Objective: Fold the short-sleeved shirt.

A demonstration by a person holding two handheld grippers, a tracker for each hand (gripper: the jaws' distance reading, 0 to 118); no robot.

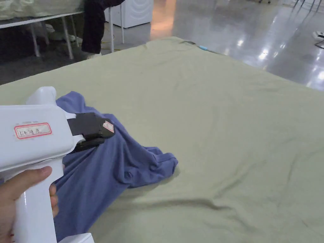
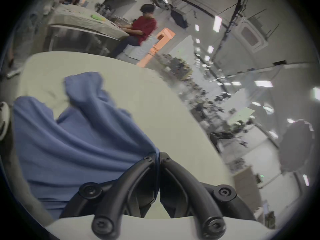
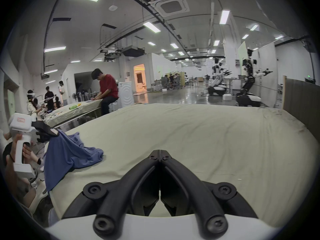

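The left gripper (image 2: pixel 157 159) has its jaws pressed together on a fold of the blue short-sleeved shirt (image 2: pixel 74 139), the cloth running up between the tips and fanning away from them in taut pleats. From the head view, the same gripper (image 1: pixel 95 134) holds that edge raised, while the rest of the shirt (image 1: pixel 126 164) trails down from the jaws and lies bunched on the pale green table cover (image 1: pixel 237 126), near the person's side of it. The right gripper (image 3: pixel 160 154) has its jaws pressed together with nothing between them, held above bare cover, well apart from the shirt (image 3: pixel 69 155).

Assessment: the garment is not yet laid flat; the step in hand appears to be lifting and spreading it. To do this well, the free jaws should take a second edge, preferably a matching hem corner or shoulder opposite the held point, so the cloth can be drawn out level. The bite looks narrow; a sharp pull may slip it.
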